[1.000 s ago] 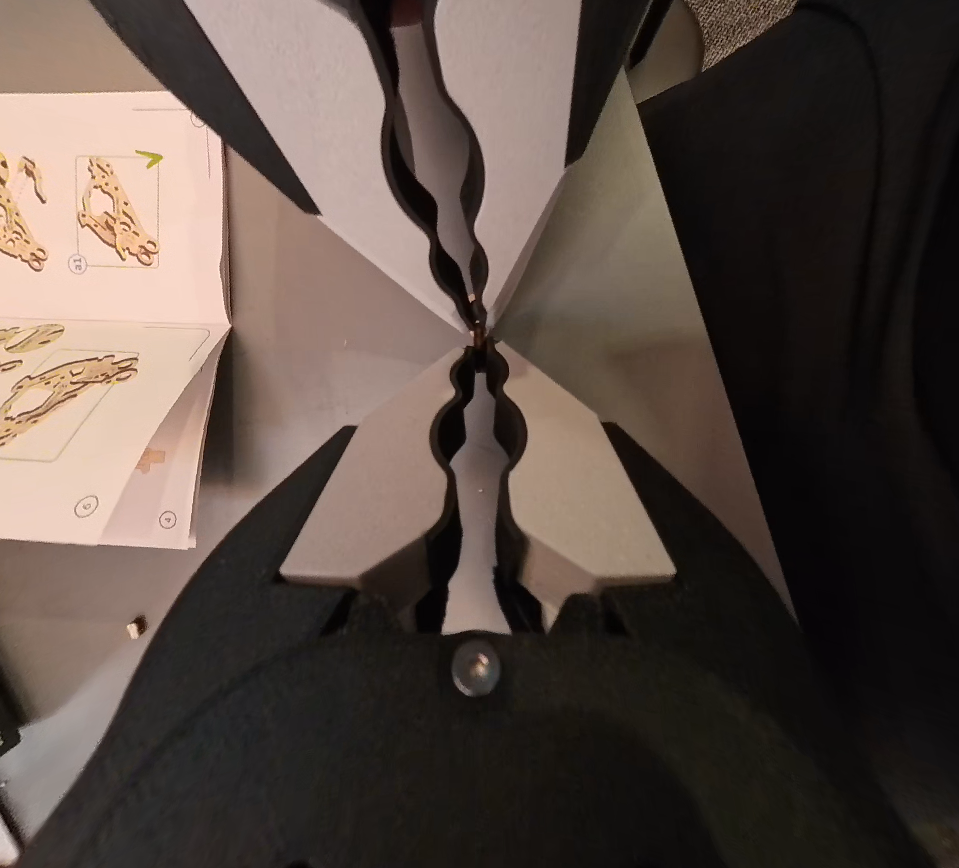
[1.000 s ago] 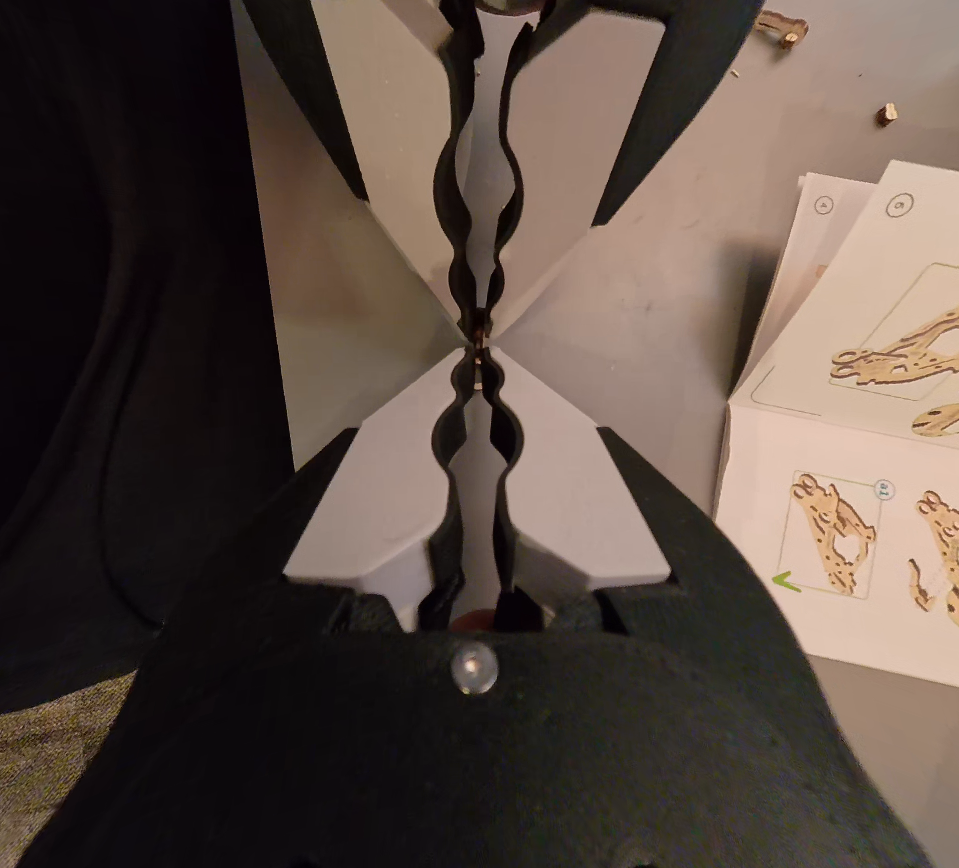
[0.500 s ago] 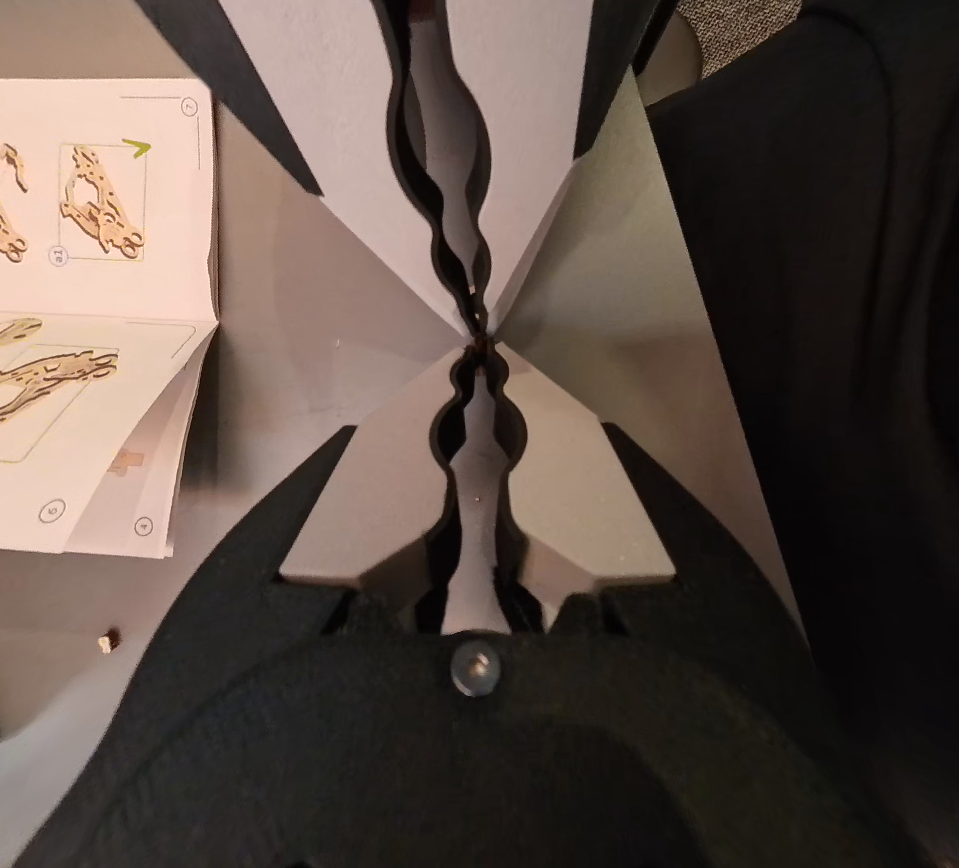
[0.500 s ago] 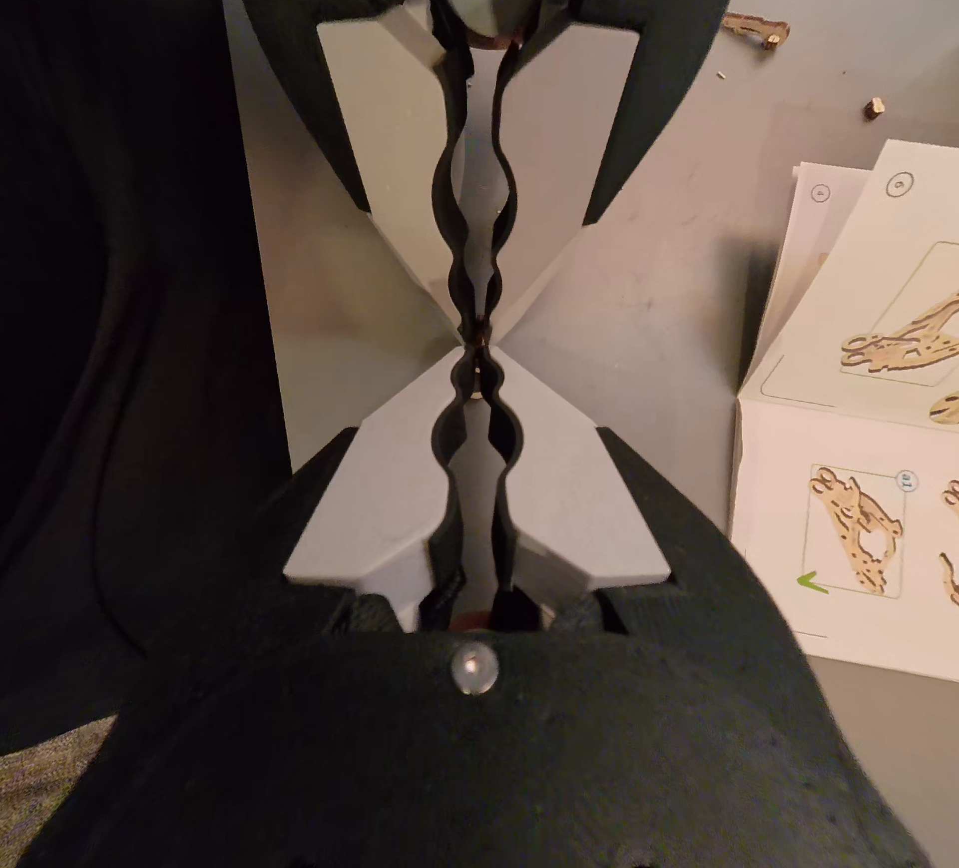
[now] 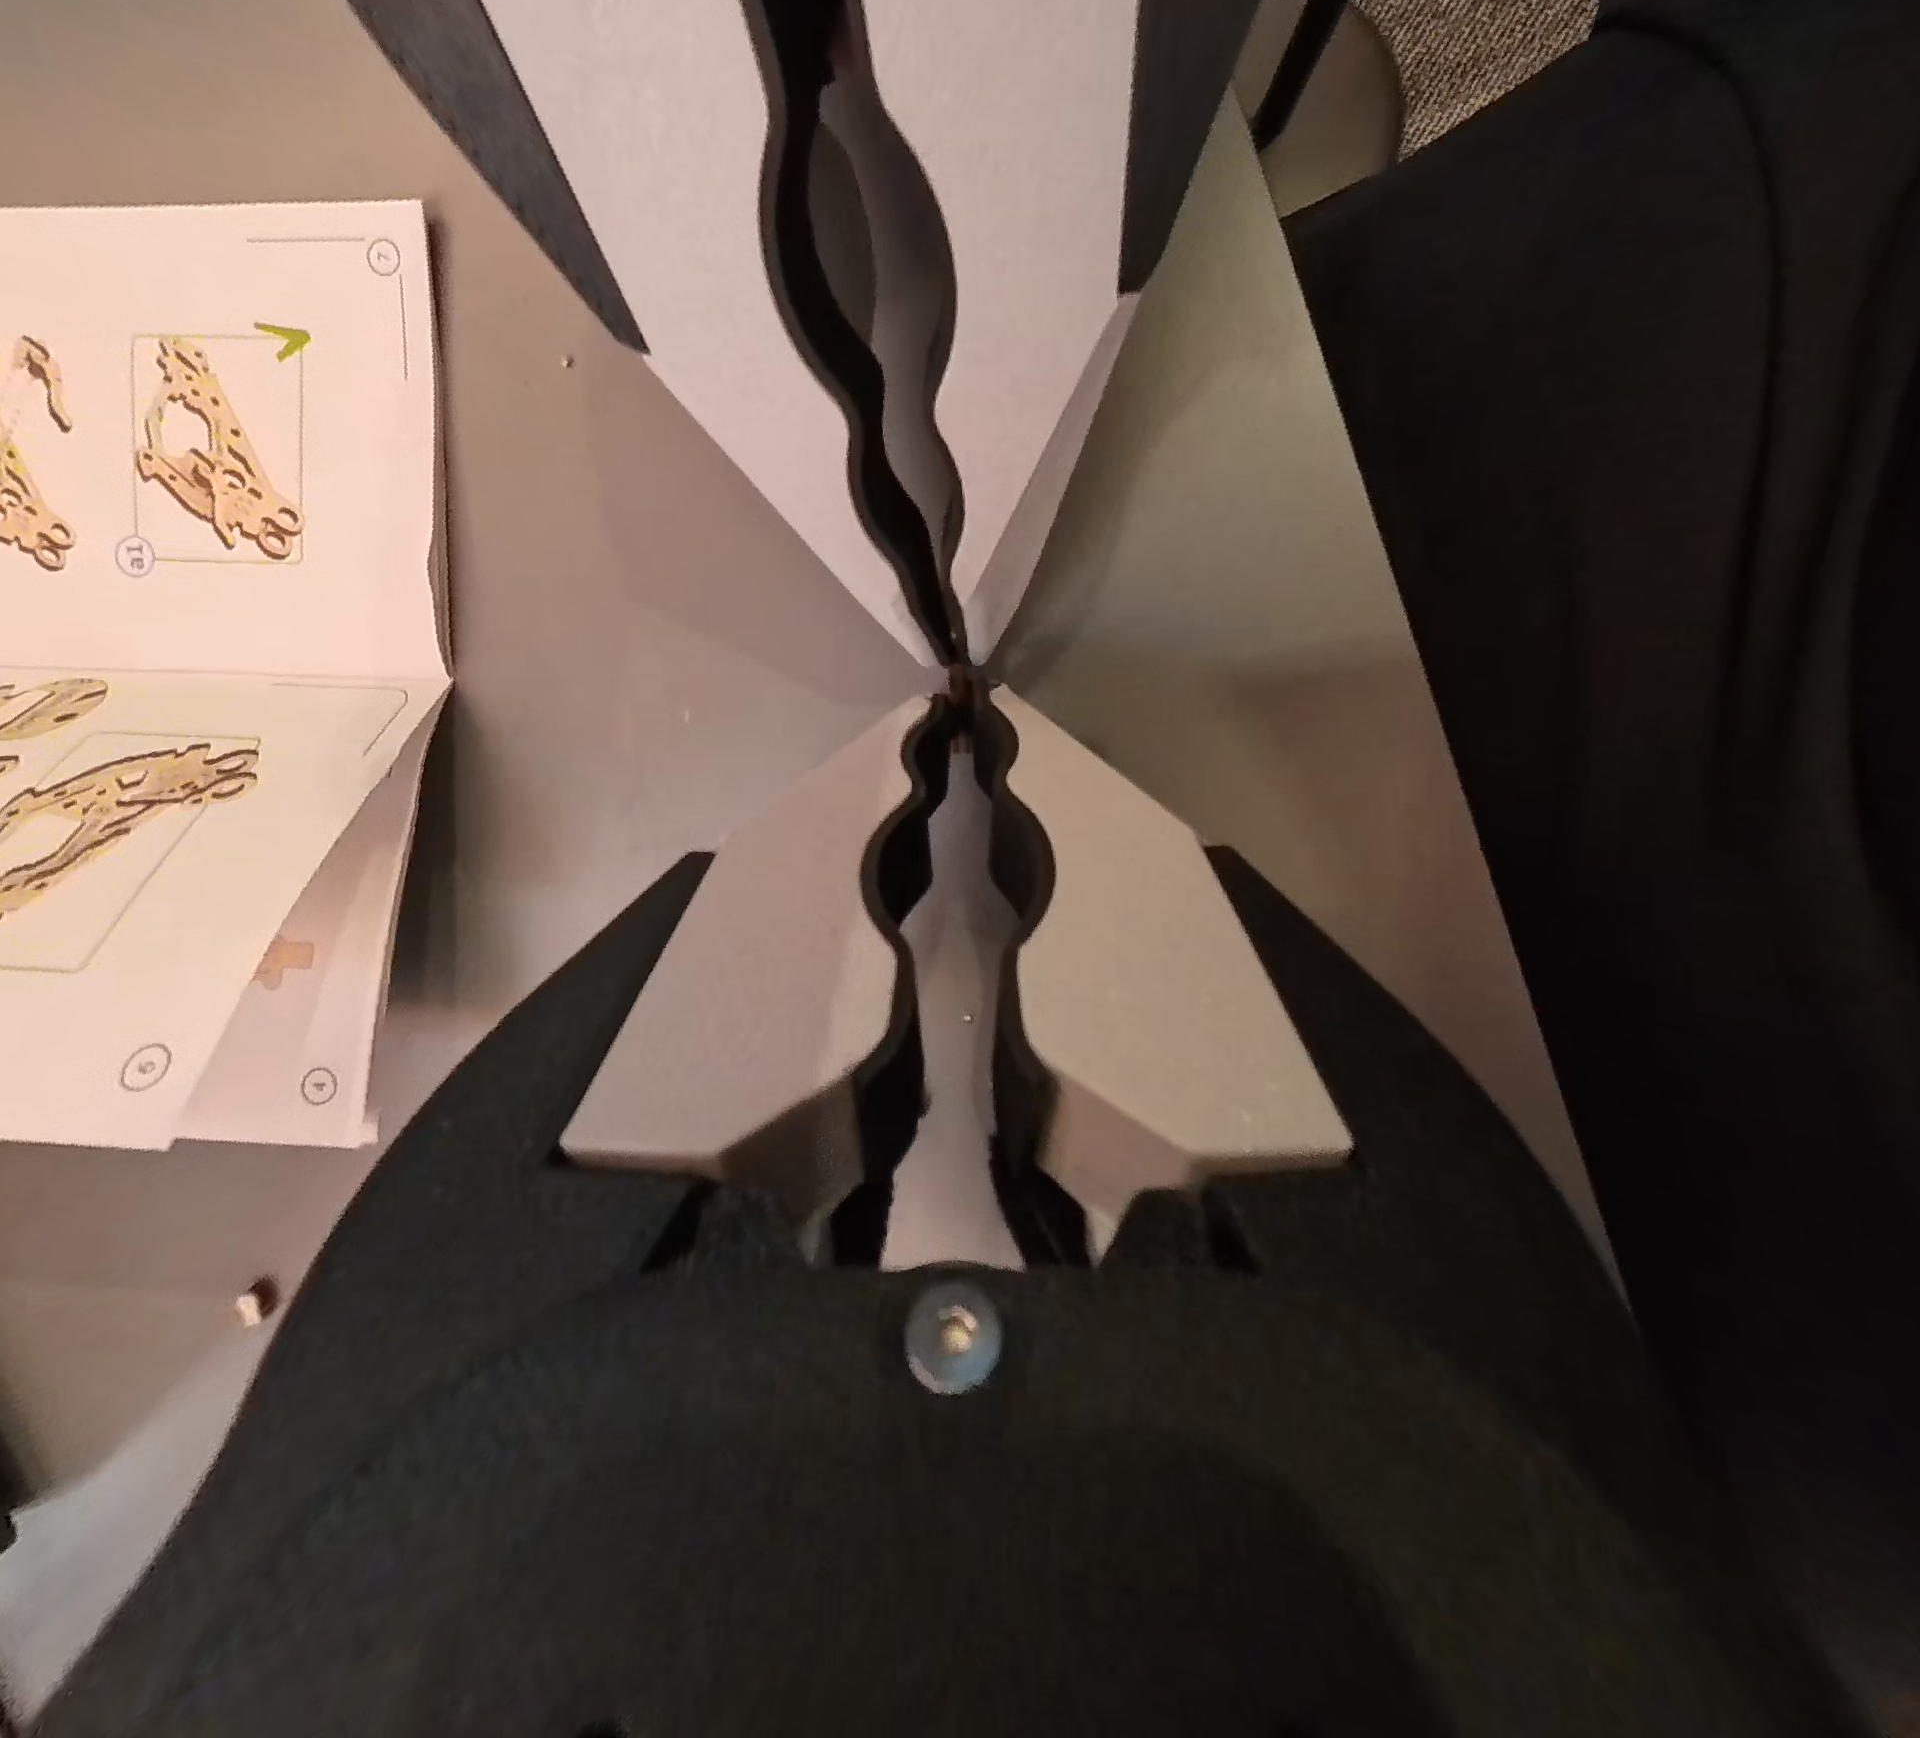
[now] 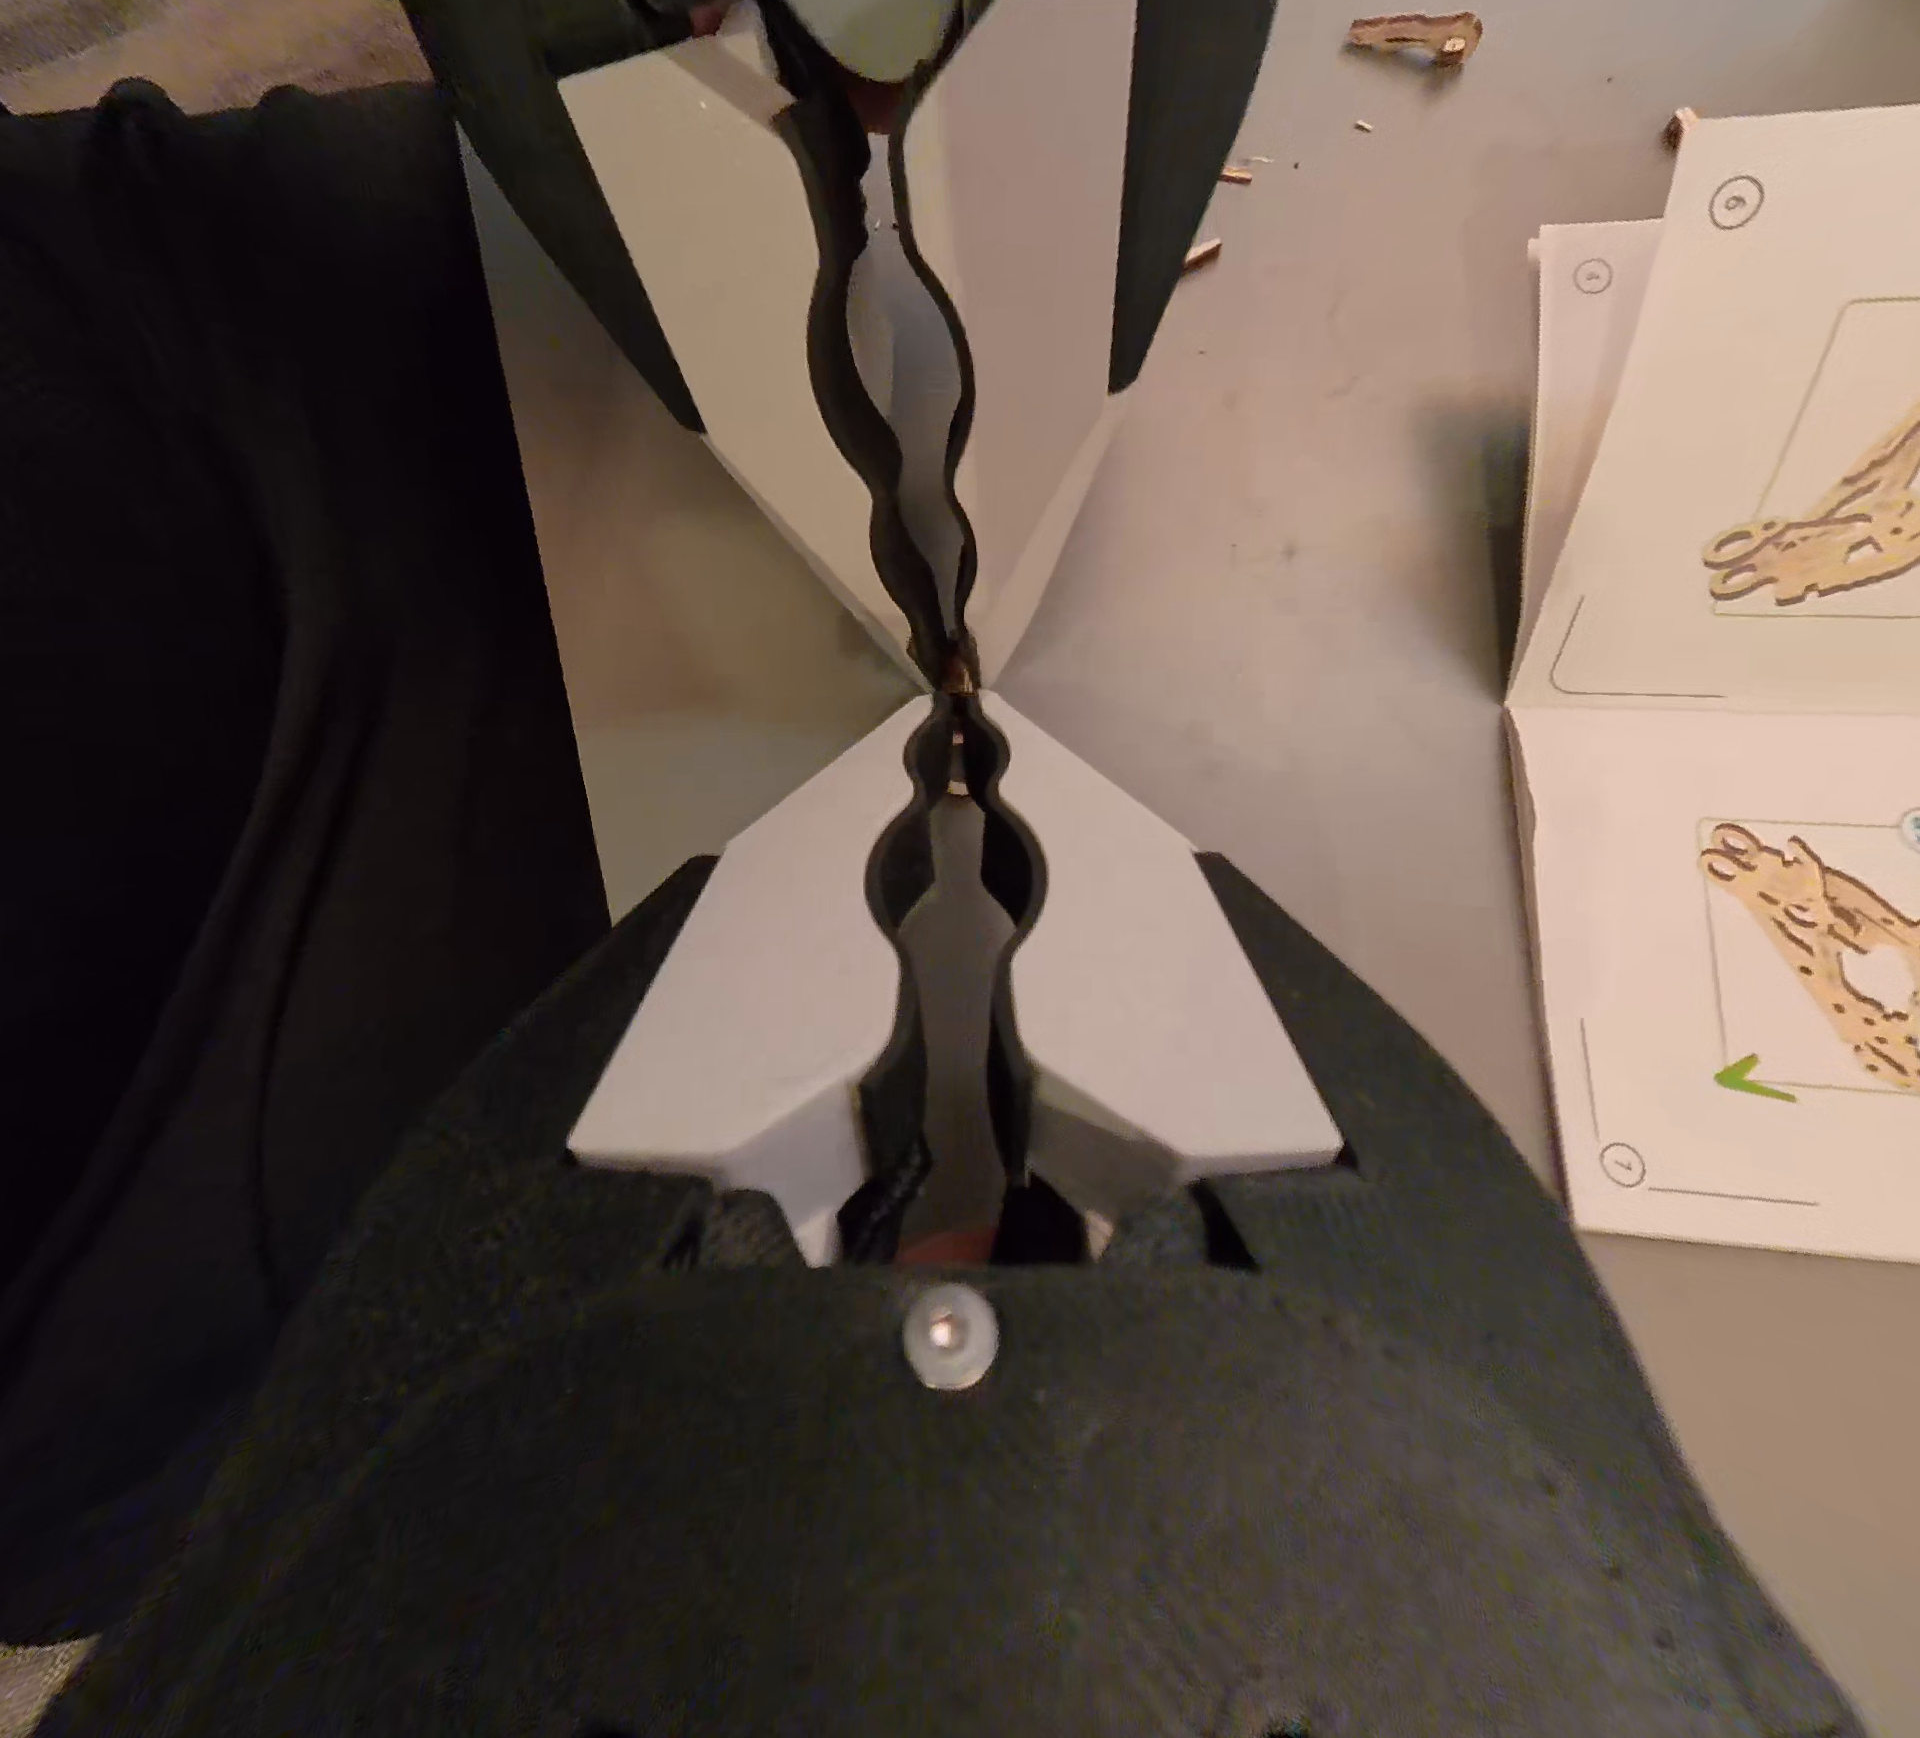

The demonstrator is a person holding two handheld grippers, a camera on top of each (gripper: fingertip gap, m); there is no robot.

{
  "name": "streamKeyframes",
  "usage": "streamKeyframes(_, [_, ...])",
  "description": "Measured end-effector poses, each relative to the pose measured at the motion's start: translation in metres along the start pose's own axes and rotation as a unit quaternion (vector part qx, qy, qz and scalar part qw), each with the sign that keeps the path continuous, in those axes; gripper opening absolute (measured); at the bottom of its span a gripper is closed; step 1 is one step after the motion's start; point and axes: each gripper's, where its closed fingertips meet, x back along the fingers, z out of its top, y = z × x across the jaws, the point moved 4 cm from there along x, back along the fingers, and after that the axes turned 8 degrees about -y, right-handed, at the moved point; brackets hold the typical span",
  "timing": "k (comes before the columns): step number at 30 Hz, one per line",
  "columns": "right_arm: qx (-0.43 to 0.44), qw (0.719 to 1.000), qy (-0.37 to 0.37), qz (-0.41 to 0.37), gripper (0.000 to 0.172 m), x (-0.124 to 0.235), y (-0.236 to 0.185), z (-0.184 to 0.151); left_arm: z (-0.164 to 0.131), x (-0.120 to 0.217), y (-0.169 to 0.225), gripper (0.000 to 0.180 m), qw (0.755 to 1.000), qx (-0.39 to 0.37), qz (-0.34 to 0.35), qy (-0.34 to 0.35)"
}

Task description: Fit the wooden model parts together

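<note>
- Both grippers meet tip to tip at the middle of each wrist view: the left gripper (image 5: 961, 712) has its jaws drawn together on a small wooden part (image 5: 964, 689), and the right gripper (image 6: 958, 720) is likewise clamped on a sliver of tan wood (image 6: 960, 678) right at the tips.
- That tiny join sits between the four tips, held above the grey table (image 5: 665, 649); how much of each piece is seated cannot be told.
- To do the fit well, the person should probably keep both grips firm, line the tips up on one axis, and press straight together without twisting, since such thin wood looks likely to snap or slip.
- At 9 o'clock in the left view lies the instruction booklet (image 5: 208, 670); in the right view it lies at 3 o'clock, with a loose wooden piece (image 6: 1413, 38) at 1 o'clock.
- Against the earlier frames, the tip-to-tip hold is unchanged; the booklet has drifted slightly, and the loose piece sits higher in frame.
</note>
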Motion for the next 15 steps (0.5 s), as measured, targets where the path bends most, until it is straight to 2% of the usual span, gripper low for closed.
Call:
streamKeyframes(7, [-0.001,1.000,-0.015,-0.006,0.007,0.0053,0.0023,-0.0013,0.0010,0.0016,-0.0034,0.001,1.000,-0.010,-0.006,-0.020])
streamKeyframes(15, [0.029,0.998,-0.061,-0.017,0.000,0.0006,0.0050,-0.0042,0.0020,-0.0010,-0.0022,0.002,1.000,-0.013,-0.010,-0.026])
